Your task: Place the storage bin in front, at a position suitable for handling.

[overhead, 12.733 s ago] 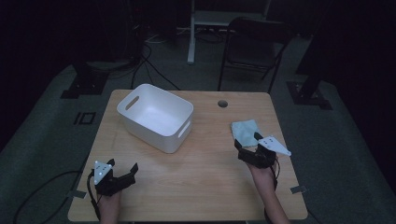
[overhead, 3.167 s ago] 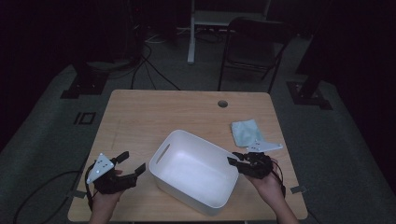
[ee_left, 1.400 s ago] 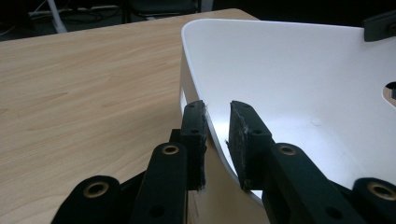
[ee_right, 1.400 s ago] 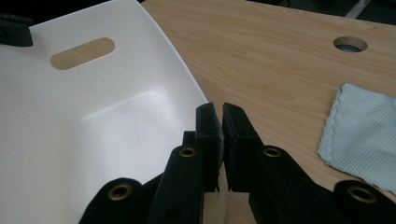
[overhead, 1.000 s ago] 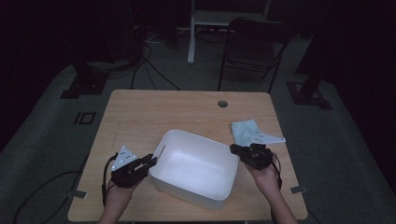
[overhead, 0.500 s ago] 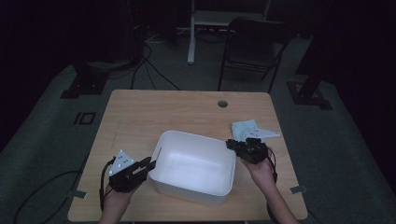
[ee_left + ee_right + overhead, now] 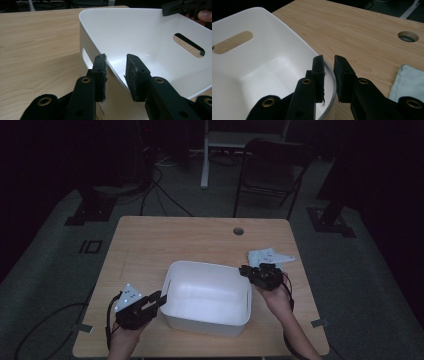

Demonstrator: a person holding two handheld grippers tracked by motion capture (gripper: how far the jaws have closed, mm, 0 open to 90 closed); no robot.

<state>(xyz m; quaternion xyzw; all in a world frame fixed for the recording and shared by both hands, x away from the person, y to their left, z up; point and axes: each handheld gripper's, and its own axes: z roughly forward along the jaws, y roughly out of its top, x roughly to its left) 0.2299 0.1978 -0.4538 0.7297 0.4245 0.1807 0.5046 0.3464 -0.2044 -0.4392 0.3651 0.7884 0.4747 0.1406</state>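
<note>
Your left gripper (image 7: 115,75) and right gripper (image 7: 329,77) straddle white bin (image 7: 207,295) rim, jaws just easing apart, pads off it. Cloth (image 7: 264,255) beside right hand; table hole (image 7: 238,231) beyond.

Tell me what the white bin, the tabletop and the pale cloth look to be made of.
White bin: probably molded plastic, smooth, slightly glossy; thin rounded rim, cut-out handle slots. Tabletop: light wood or wood-look laminate, matte; grain lines run across it. Pale cloth: woven or knit fabric, light blue-green; a fine waffle-like texture shows.
</note>
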